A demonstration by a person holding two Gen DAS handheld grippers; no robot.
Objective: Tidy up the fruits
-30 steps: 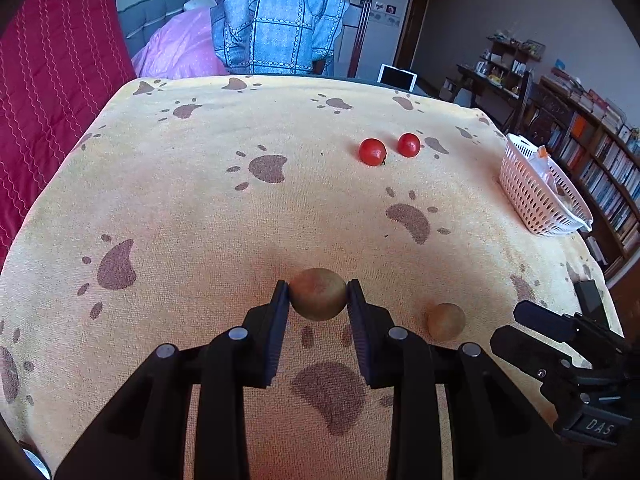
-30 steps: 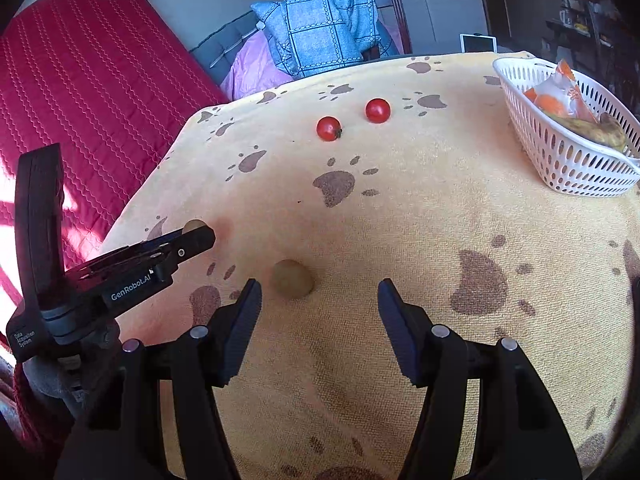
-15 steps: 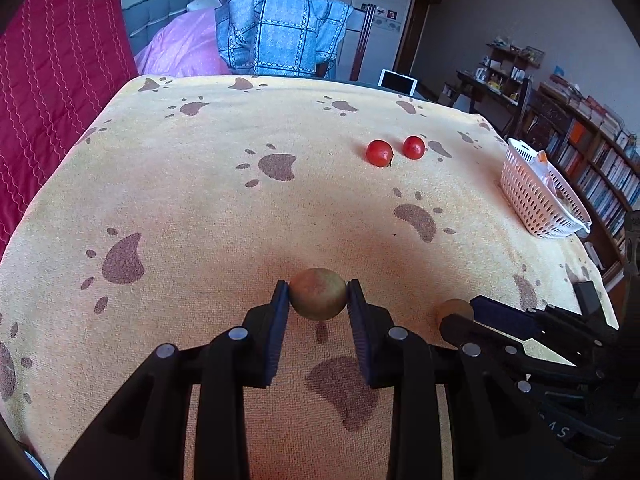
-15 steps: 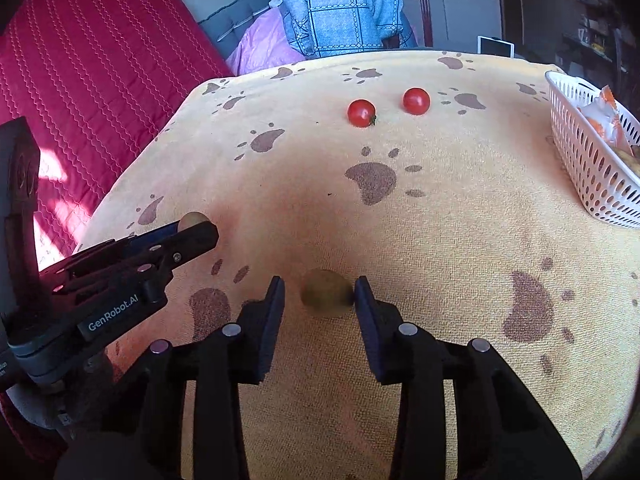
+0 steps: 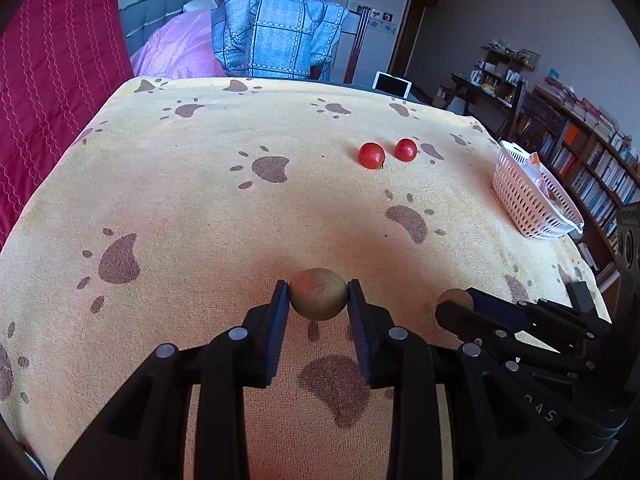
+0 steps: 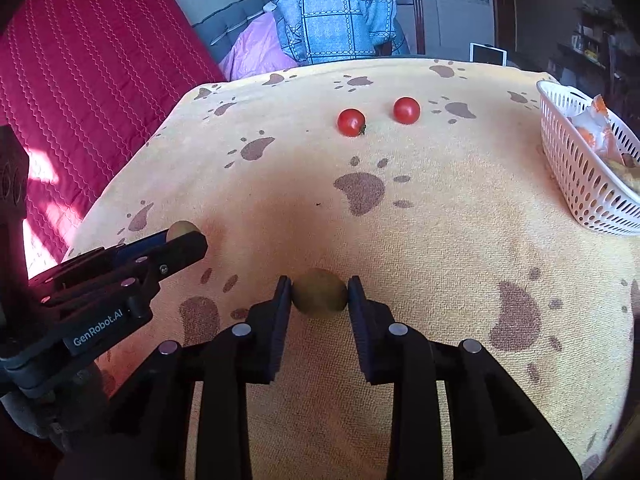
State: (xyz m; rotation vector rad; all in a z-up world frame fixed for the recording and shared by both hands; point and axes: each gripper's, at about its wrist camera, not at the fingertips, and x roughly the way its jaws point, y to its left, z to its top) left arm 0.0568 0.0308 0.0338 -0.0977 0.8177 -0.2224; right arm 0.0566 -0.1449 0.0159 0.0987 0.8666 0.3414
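Between the pads of the left hand-held gripper [image 5: 318,296] sits a reddish-green fruit [image 5: 318,294], clamped tightly; the right hand-held gripper [image 6: 319,294] is closed on a green fruit [image 6: 319,292] just above the tabletop [image 6: 440,240]. Two red tomatoes [image 6: 351,122] lie far ahead of both; a white basket [image 6: 580,176] stands ahead to the right.

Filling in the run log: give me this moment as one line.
left gripper: shut on blushed fruit | right gripper: shut on green fruit | tomatoes: on cloth | basket: right

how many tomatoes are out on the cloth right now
2. The left tomato and the right tomato lie side by side, apart, at the far middle of the cloth. The basket may hide more.
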